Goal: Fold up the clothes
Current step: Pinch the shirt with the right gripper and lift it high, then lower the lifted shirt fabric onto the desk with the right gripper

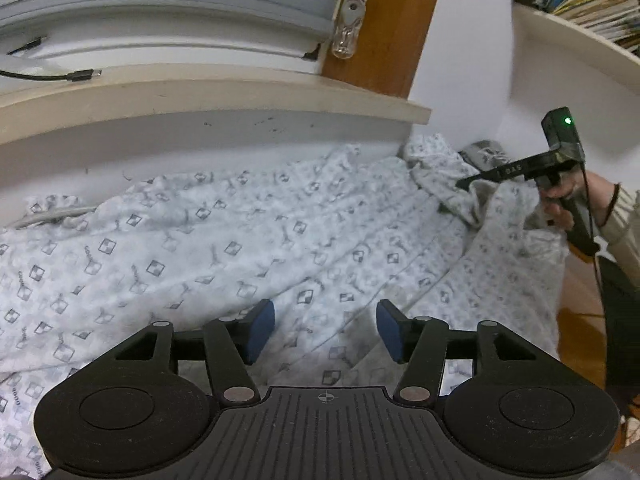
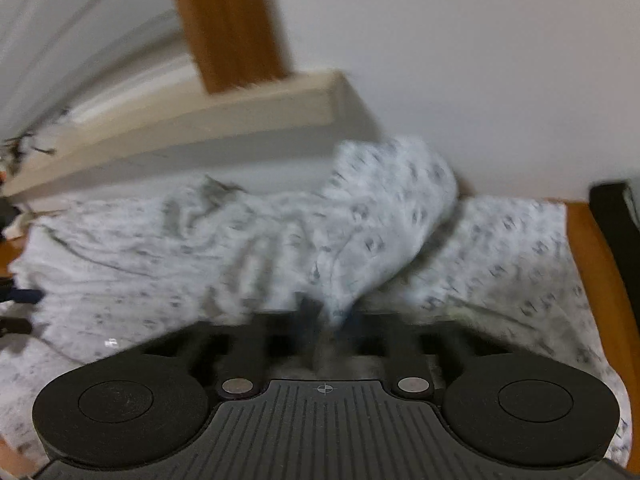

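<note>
Nearest the left wrist camera, the left gripper [image 1: 325, 330] hangs over the patterned white garment [image 1: 224, 236] with its blue-padded jaws well apart and nothing between them. That garment lies spread and wrinkled across the bed below a window sill [image 1: 208, 98]. Farther right, the right gripper [image 2: 329, 316], its lettering too small to read, has its jaws clamped on a bunched fold of the cloth, lifted off the bed.

Left gripper [image 1: 325, 331] hovers with jaws apart and empty; right gripper [image 2: 328, 320] is clamped tight on fabric.
</note>
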A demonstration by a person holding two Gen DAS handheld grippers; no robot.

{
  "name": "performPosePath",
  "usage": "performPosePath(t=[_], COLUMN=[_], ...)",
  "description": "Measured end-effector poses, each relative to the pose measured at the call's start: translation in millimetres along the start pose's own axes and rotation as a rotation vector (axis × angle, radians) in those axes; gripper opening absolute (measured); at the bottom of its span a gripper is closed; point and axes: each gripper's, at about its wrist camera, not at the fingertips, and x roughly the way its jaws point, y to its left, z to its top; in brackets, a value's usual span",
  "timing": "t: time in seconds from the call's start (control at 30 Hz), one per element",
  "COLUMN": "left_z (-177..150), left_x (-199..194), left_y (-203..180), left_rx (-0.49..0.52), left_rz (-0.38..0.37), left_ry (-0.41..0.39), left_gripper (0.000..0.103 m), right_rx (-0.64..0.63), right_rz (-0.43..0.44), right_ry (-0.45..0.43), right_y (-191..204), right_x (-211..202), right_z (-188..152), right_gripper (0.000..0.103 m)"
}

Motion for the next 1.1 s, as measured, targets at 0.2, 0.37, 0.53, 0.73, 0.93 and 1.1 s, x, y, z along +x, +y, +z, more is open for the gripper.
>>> performPosePath(t=[0.2,0.37,0.53,0.73,0.93,1.1], left_z=[0.7,0.2,0.3,0.2,2.0,14.6], left_x=[0.7,-0.5,-1.4,-2.2,0.5,9.8], left_y=[5.4,0.7,6.8,5.7,-8.9,-34.0], left_rx=[-0.032,-0.007,-0.035,-0.026,0.041,0.086], left_rz=[-0.021,0.002,-0.004,0.016,0.083,0.071], left_ry=[-0.006,-0.010,-0.009,-0.009,0.008,0.021], left_gripper=[0.060,0.060,0.060,0.065,0.068,0.065], right_rx=[-0.006,0.000,0.005,-0.097,-0.107,-0.081], right_rz=[-0.039,-0.146,-0.239,-0.274,-0.242,-0.135], right_ry=[-0.275,-0.459,-0.686,-0.456,-0.236,-0.064], right_y=[12.8,10.1,25.1,33.2,3.0,-17.0], right_x=[-71.4,-117.4,-141.2,-112.8,-114.8,-103.5], right_z=[26.7,77.8,121.6,96.8,14.3,-55.1], right_gripper=[0.004,0.003,0.004,0.064,0.049,0.038])
